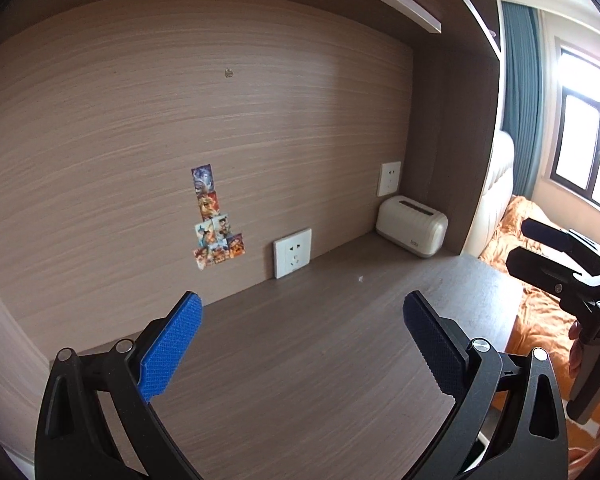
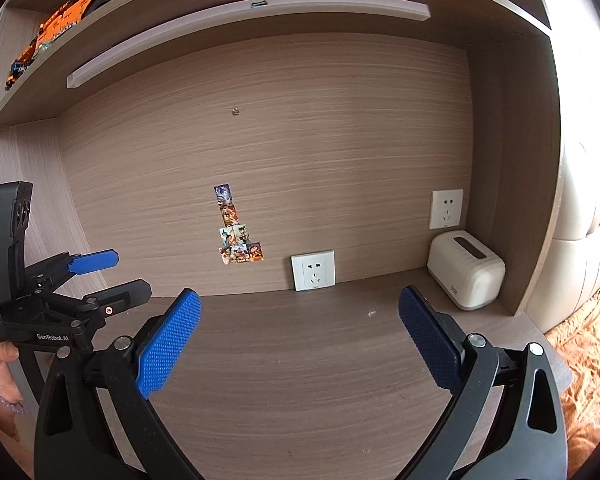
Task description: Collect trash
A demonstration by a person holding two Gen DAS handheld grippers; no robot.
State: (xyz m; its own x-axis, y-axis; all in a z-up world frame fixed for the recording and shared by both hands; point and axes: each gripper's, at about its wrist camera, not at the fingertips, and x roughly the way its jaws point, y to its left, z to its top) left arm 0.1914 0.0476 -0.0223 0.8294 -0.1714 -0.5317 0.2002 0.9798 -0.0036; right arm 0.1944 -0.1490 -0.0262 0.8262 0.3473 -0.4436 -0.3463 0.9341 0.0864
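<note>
Now we hold each hand-held gripper (image 1: 302,336) (image 2: 300,334) wide and empty; the white scrap (image 2: 371,313) (tiny) lies ahead on the tabletop (image 2: 300,360), nearer the right one.

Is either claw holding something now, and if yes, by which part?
Nothing is held. The left claw and the right claw are both open and empty above the desk.

Brown wood-grain desk (image 2: 300,360), cream box (image 2: 466,270), colourful stickers (image 2: 238,236).

Daylight from the blown-out window (image 1: 588,128) at right leaves the desk alcove dim; fisheye bends the edges.
</note>
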